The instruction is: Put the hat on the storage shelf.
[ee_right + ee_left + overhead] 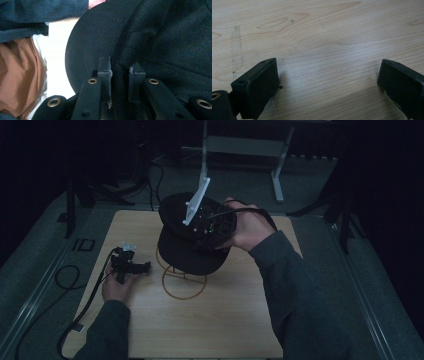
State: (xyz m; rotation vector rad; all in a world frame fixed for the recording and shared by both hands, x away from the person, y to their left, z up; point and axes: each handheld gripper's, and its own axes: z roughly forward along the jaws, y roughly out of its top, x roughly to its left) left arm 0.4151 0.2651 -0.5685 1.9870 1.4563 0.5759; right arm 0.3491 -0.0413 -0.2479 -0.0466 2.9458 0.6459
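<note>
A black cap hangs above a gold wire stand in the middle of the wooden table. My right gripper is shut on the cap's fabric near the crown. In the right gripper view the two black pads pinch a fold of the black cap, with the brim curving off to the left. My left gripper rests on the table at the left, held in a hand. Its jaws stand wide apart over bare wood with nothing between them in the left gripper view.
A black cable trails from the left gripper off the table's left edge. A grey plate sticks up from the right gripper. Metal frame legs stand on the floor beyond the far edge. The person's sleeves reach in from the near side.
</note>
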